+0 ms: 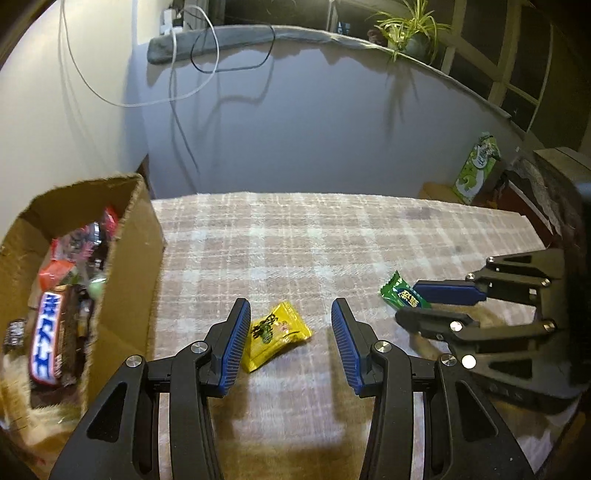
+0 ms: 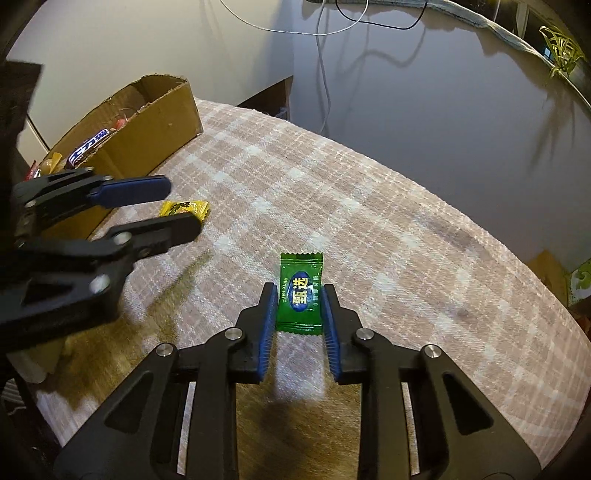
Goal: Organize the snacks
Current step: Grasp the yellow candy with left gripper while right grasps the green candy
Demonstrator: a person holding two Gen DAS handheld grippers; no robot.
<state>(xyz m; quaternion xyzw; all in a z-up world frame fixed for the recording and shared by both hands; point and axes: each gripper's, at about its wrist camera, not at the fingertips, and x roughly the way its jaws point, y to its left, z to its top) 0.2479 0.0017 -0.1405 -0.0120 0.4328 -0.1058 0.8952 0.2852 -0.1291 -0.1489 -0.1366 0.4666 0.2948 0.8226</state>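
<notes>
1. The right gripper has its blue-padded jaws closed on the green foil candy wrapper, one pad against each long side; the wrapper's near crimped end lies between the pads and its far crimped end sticks out beyond the fingertips.
2. That green wrapper's long axis runs near to far, in line with the fingers, printed face up.
3. The left gripper hangs with its jaws apart above the yellow foil candy packet, gripping nothing; the packet lies on the cloth between the two pads, nearer the left one.
4. The yellow packet lies flat, its long axis slanting from near left to far right.
5. Both sweets are on a plaid pink-and-white tablecloth.
6. At the far left stands an open brown cardboard box holding wrapped snacks.
7. Beyond is a pale wall with hanging cables and a potted green plant on a ledge.
</notes>
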